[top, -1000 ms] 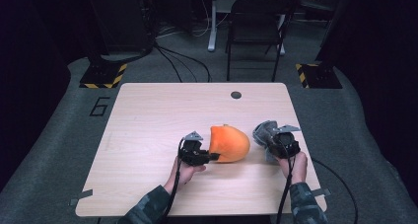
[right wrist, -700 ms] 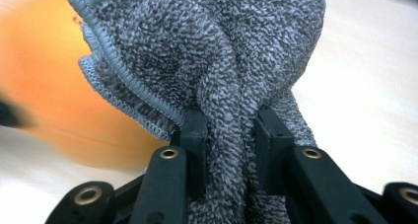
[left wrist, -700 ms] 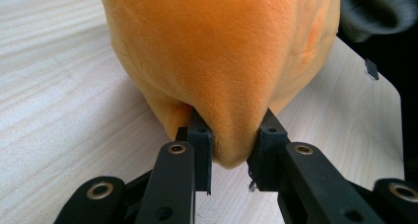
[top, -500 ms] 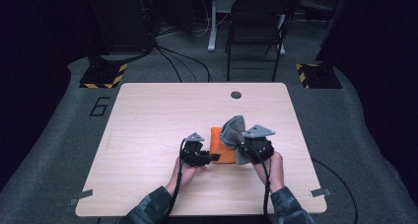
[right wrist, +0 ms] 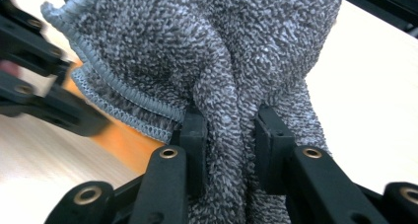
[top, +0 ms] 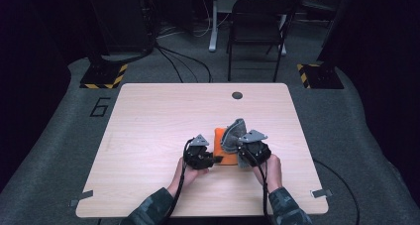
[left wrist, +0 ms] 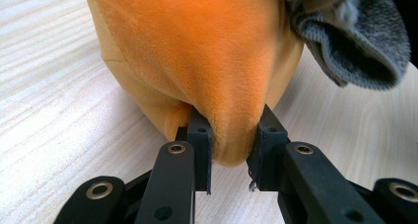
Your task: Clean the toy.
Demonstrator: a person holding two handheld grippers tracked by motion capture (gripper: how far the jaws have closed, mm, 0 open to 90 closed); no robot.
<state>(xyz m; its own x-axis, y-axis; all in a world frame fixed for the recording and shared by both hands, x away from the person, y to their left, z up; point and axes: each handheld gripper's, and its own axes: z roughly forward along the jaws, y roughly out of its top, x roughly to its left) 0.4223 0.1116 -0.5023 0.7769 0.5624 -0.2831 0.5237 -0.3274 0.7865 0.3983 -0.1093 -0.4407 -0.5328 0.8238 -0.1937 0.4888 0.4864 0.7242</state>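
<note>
An orange plush cloth (top: 219, 146) lies bunched on the wooden table (top: 148, 136), right of centre. My left gripper (top: 214, 159) is shut on a fold at its near edge, and the fabric (left wrist: 207, 51) bulges up between the pads (left wrist: 199, 135). My right gripper (top: 237, 146) is shut on a grey terry towel (top: 234, 132), held bunched above the right part of the orange cloth. The towel's pile (right wrist: 212, 51) rises from the jaws, with a stitched hem at the left. The grey towel (left wrist: 360, 41) hangs at the upper right of the left gripper view.
A small dark round disc (top: 237, 95) sits near the table's far edge. Beyond the table stand a folding chair (top: 257, 27) and a desk leg, with black-and-yellow taped blocks (top: 104, 76) on the floor. Bare tabletop stretches to the left.
My right gripper has carried the grey towel leftward, from the table's right side onto the orange cloth, which now shows less. The left gripper has stayed put.
</note>
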